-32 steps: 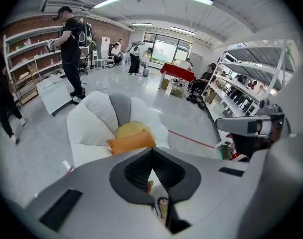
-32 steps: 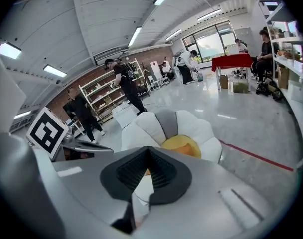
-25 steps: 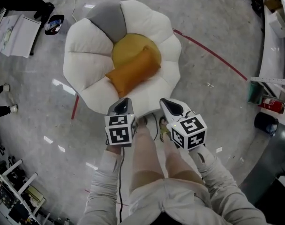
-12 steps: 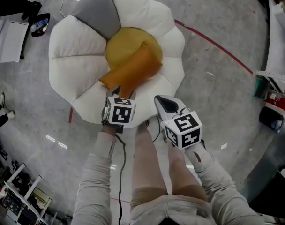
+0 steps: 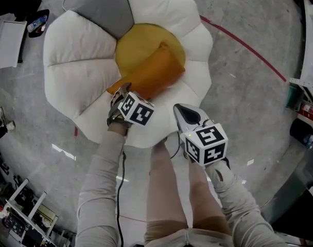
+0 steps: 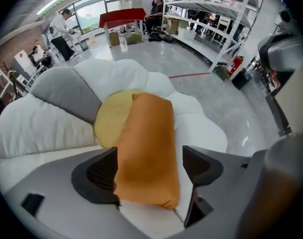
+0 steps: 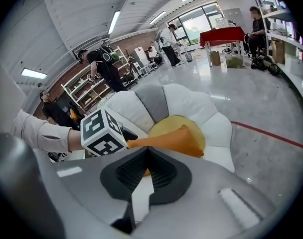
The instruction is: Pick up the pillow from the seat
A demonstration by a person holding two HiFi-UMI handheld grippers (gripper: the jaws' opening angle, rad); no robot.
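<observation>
The orange pillow (image 5: 149,76) lies slantwise across the flower-shaped white seat (image 5: 79,76), its far end on the yellow centre (image 5: 141,45) and its near end out over a white petal at the front. The left gripper (image 5: 121,90) is right down at that near end, pointing steeply at the cushion. Its jaws have just been opening and stand spread, and in the left gripper view the pillow (image 6: 147,148) sits squarely between them. The left pad is at the fabric's edge, the right one is clear of it, so there is no squeeze on it yet. Over to the right gripper (image 5: 185,115): it hangs off the seat's front edge, above the floor (image 5: 249,102), and its jaws are pressed together with nothing in them. A grey petal (image 5: 102,6) marks the seat's far side, and a red line (image 5: 244,45) crosses the floor beyond.
</observation>
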